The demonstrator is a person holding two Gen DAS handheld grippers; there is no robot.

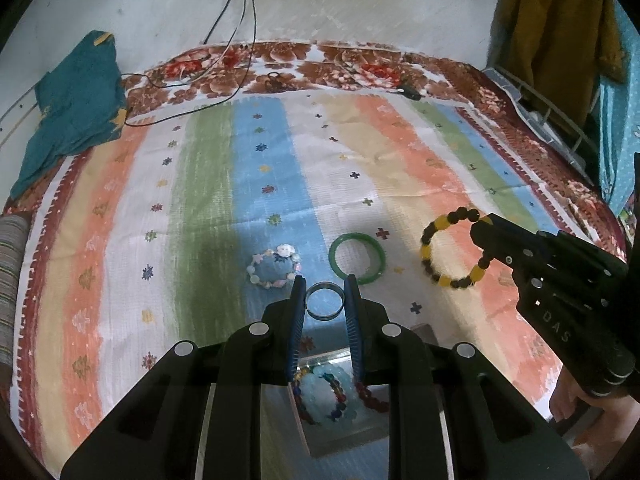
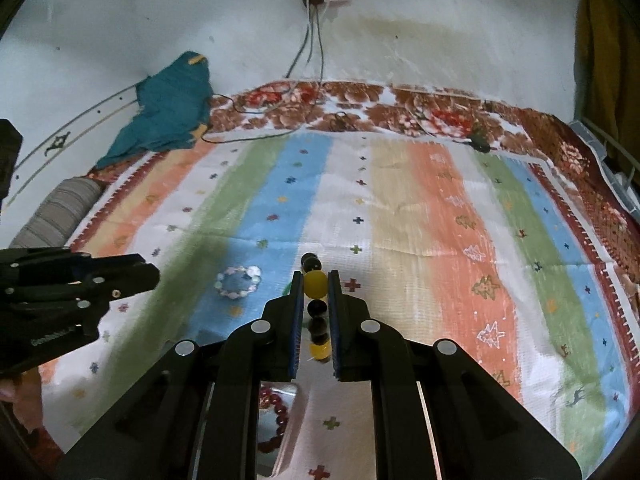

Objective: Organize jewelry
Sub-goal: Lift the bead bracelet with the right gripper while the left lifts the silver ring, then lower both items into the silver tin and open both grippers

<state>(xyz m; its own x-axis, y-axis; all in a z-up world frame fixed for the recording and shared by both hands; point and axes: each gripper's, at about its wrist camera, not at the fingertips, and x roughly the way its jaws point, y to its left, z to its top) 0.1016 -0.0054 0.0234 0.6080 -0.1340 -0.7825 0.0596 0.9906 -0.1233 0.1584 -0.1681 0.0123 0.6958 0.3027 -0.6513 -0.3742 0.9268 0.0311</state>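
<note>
My left gripper (image 1: 325, 282) is shut on a clear glass bangle (image 1: 325, 302), held above the striped bedspread (image 1: 200, 208). My right gripper (image 2: 316, 278) is shut on a yellow-and-dark beaded bracelet (image 2: 315, 282); in the left wrist view the bracelet (image 1: 430, 236) hangs from that gripper (image 1: 480, 222). A green bangle (image 1: 357, 258) and a pale pearl-and-shell bracelet (image 1: 274, 266) lie on the bedspread ahead of my left gripper. A clear tray (image 1: 344, 436) below my left gripper holds several beaded bracelets, one dark red (image 1: 370, 398).
A teal cloth (image 1: 76, 108) lies at the far left of the bed. Cables (image 1: 236, 40) run from a wall socket onto the floral blanket (image 1: 352, 68). A striped bolster (image 2: 60, 208) lies at the left edge. A rack (image 1: 560, 120) with clothes stands at right.
</note>
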